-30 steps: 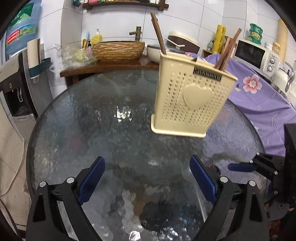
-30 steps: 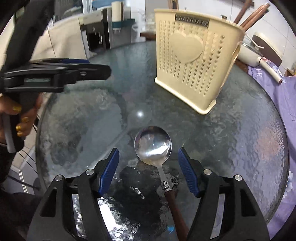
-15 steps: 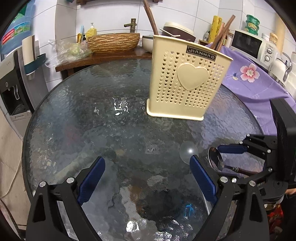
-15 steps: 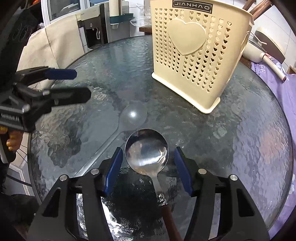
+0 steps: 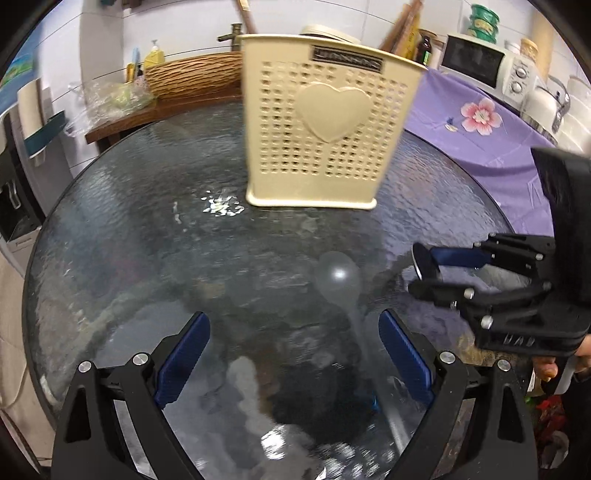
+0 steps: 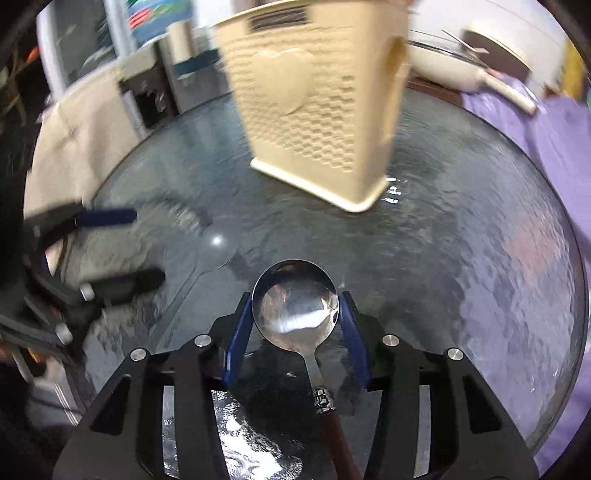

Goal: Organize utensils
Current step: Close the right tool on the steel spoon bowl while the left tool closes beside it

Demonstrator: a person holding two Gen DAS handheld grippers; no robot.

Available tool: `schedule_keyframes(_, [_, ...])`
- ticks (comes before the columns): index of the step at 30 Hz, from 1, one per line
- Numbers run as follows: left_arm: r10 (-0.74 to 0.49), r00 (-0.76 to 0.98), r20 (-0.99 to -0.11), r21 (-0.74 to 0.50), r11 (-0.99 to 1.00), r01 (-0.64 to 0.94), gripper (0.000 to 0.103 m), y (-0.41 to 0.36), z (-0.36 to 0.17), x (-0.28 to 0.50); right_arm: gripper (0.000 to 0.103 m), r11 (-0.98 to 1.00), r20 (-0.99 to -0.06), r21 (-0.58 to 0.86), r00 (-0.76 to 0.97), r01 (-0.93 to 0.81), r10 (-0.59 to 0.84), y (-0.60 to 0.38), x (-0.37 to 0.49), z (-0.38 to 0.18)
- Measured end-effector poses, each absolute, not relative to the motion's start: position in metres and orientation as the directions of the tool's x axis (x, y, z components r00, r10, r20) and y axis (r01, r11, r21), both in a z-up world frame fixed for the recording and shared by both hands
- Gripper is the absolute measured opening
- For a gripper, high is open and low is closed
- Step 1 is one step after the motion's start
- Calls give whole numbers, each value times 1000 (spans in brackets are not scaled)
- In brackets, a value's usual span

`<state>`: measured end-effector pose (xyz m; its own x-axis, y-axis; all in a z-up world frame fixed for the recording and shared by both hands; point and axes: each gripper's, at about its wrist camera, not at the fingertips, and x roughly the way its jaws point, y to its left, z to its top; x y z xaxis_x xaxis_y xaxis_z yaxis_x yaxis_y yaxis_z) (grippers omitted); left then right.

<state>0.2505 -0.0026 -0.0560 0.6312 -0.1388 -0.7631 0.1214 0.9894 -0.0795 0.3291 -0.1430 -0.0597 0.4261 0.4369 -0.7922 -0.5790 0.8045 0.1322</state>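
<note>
My right claw [image 6: 295,325] is clenched on the metal spoon [image 6: 295,306]: both blue pads [image 6: 236,332] press the rim of the bowl from either side. The bowl faces up and its brown handle [image 6: 338,435] trails back between the claw arms toward the camera. I can't tell from this view whether the spoon is lifted or resting on the glass surface [image 6: 480,277].

My left claw [image 5: 293,354] is released, pads [image 5: 183,354] wide apart with nothing between them, over the near part of the surface [image 5: 147,240]. A clear plastic spoon [image 5: 340,277] lies on the glass just ahead of it, bowl pointing toward the holder, handle running back beside the right pad.

The cream utensil holder [image 5: 325,125] stands upright mid-surface, heart panel facing the left camera. Brown sticks [image 5: 400,24] poke out of its top. In the right view the holder [image 6: 317,107] is blurred, beyond the gripped spoon and well apart from it.

The right claw [image 5: 428,269] shows at the right of the left view, spoon bowl seen edge-on between its tips. Left claw [image 6: 140,247] shows at the left of the right view.
</note>
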Motion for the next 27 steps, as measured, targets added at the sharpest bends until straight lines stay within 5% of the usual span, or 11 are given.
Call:
schedule_keyframes(6, [-114, 612, -782, -16, 986, 163, 83, -33, -64, 264, 47, 843, -781, 152, 460, -517, 423, -156, 332, -51])
schedule_keyframes(22, [-73, 601, -796, 4, 992, 125, 35, -43, -69, 289, 47, 874, -766, 154, 503, -462, 401, -171, 329, -47])
schedule_keyframes(27, [-89, 598, -797, -16, 992, 127, 35, -45, -68, 292, 47, 874, -763, 149, 508, -463, 400, -169, 329, -46])
